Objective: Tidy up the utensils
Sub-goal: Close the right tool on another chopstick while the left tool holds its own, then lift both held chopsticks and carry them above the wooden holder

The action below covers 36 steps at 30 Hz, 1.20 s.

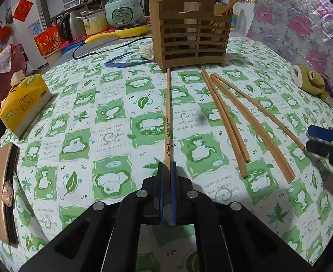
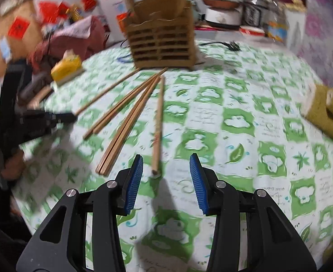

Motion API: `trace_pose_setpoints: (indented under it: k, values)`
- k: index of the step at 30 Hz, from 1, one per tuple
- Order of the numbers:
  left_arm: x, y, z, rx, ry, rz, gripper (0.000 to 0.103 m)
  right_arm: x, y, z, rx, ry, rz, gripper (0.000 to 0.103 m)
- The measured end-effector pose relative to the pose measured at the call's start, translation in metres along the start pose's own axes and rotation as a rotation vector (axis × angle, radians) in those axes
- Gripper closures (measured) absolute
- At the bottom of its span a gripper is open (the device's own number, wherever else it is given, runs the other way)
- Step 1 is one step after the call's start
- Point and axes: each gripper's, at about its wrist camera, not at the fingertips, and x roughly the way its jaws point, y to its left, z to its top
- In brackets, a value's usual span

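Observation:
My left gripper (image 1: 167, 166) is shut on the near end of a wooden chopstick (image 1: 168, 113) that points at the slatted wooden utensil holder (image 1: 192, 36). Several more chopsticks (image 1: 234, 122) lie on the green-and-white tablecloth to its right. The holder has chopsticks standing in it. My right gripper (image 2: 166, 165) is open, low over the cloth, with the end of one loose chopstick (image 2: 158, 133) between its blue pads (image 2: 136, 181). Other chopsticks (image 2: 125, 117) lie to its left. The holder (image 2: 162, 38) stands at the back. The left gripper (image 2: 53, 117) shows at the left, the right gripper (image 1: 325, 140) at the right edge.
A yellow tissue pack (image 1: 25, 102) and a tan wallet (image 1: 4, 192) lie at the left edge. A plush toy (image 1: 311, 83) sits at the right. A blue band (image 1: 125, 62) and a black cable (image 1: 103, 49) lie beside the holder. Kitchen appliances stand behind the table.

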Motion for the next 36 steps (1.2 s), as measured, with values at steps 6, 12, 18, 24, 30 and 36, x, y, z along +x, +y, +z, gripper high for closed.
trace_pose_setpoints:
  k: [6, 12, 18, 24, 30, 36]
  values:
    - [0.001, -0.004, 0.0, 0.019, -0.002, 0.018, 0.097, 0.013, 0.013, -0.003, -0.06, 0.066, -0.053, 0.085]
    - [0.001, -0.007, 0.0, 0.03, -0.003, 0.03, 0.094, 0.012, 0.006, -0.003, -0.021, 0.06, -0.029, 0.097]
    - [-0.002, -0.01, -0.002, 0.031, -0.008, -0.011, 0.096, 0.008, 0.0, -0.002, 0.016, 0.038, -0.006, 0.096]
    - [-0.008, -0.014, -0.005, 0.034, -0.027, -0.013, 0.097, 0.007, -0.003, -0.002, 0.033, 0.034, 0.001, 0.096]
    - [-0.017, -0.015, -0.009, 0.011, -0.053, -0.004, 0.097, 0.003, -0.006, -0.002, 0.048, 0.009, -0.005, 0.096]
    - [-0.039, -0.015, -0.004, -0.021, -0.086, 0.012, 0.097, -0.01, -0.006, -0.002, 0.052, -0.057, -0.034, 0.096]
